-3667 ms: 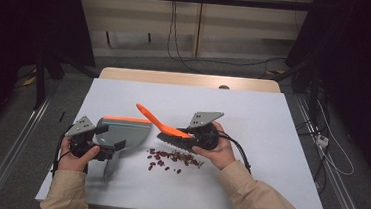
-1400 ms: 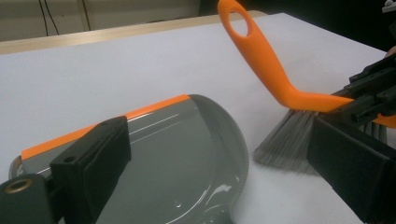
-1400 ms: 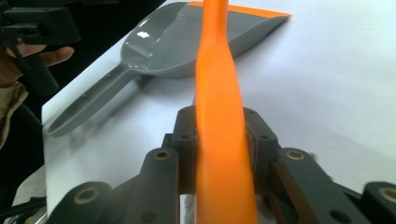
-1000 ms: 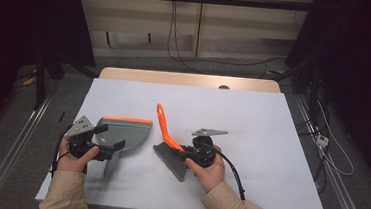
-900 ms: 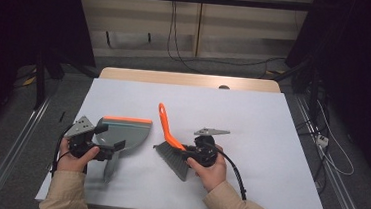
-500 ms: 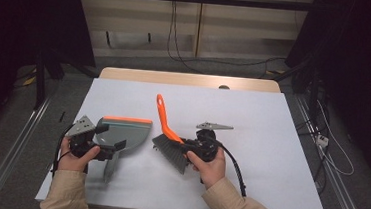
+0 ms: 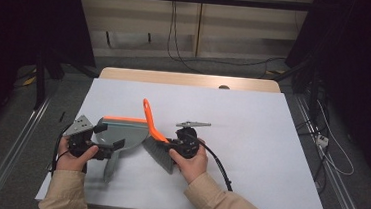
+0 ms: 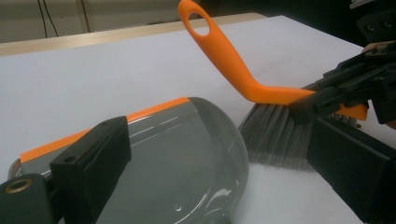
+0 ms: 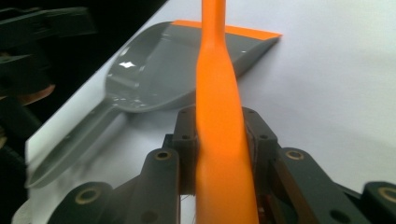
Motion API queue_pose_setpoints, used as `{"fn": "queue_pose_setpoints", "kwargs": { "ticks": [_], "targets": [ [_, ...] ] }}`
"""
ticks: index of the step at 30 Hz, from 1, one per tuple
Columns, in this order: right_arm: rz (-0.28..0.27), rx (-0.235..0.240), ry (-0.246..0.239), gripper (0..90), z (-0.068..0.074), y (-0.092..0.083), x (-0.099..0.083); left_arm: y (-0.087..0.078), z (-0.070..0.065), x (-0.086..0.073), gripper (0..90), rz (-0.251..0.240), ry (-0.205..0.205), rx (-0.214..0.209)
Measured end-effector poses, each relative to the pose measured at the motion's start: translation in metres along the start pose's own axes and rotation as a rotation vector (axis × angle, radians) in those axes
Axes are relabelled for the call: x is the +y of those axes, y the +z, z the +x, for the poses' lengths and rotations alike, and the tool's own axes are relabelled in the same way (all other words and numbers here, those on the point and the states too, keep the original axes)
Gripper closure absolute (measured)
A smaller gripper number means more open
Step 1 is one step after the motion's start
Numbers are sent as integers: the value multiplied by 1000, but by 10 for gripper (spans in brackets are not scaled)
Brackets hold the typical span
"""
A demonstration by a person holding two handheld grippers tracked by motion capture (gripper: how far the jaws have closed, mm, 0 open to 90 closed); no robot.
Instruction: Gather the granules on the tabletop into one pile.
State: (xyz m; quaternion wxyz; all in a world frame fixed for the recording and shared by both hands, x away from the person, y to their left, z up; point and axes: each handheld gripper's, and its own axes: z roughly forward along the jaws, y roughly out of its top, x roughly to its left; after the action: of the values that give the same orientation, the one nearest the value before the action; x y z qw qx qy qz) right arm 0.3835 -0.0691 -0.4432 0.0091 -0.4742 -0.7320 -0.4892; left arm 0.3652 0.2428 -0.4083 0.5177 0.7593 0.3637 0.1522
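White covers the whole worktop I'm working over, dark curtains to either side. My grey dustpan with its orange lip lies flat, and I can't make out anything inside its scoop. My left hand-held gripper pinches its handle. My right hand-held gripper is clamped on the orange brush, bristles touching the worktop just beside the pan's mouth, handle slanting up and away

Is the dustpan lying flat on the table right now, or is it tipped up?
Flat. The grey dustpan rests on the white table with its orange lip down on the surface; the brush bristles sit beside it.
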Motion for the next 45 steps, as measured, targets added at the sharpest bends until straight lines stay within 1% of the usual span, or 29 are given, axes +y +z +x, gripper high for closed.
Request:
{"fn": "queue_pose_setpoints", "kwargs": {
  "ticks": [3,10,14,17,20,25,29,34,45],
  "targets": [
    [7,-6,34,711,-6,-2,-1,0,0,0,64,2,4,0],
    [-6,-34,78,710,-17,-15,-6,1,-2,0,64,4,13,-2],
    [-18,-48,99,709,-24,-24,-9,3,-5,1,65,1,20,-13],
    [-23,-59,95,709,-27,-30,-10,5,-6,1,65,4,26,-15],
    [-25,-67,102,709,-29,-34,-11,6,-7,1,64,-1,30,-23],
    [-27,-82,110,709,-33,-41,-13,6,-8,1,64,-4,33,-20],
    [-30,-93,101,708,-35,-46,-14,6,-9,1,64,-2,37,-19],
    [-33,-103,104,708,-40,-54,-15,8,-10,1,64,4,38,-22],
    [-29,-116,60,709,-40,-58,-15,9,-9,1,64,12,40,-19]
  ]
}}
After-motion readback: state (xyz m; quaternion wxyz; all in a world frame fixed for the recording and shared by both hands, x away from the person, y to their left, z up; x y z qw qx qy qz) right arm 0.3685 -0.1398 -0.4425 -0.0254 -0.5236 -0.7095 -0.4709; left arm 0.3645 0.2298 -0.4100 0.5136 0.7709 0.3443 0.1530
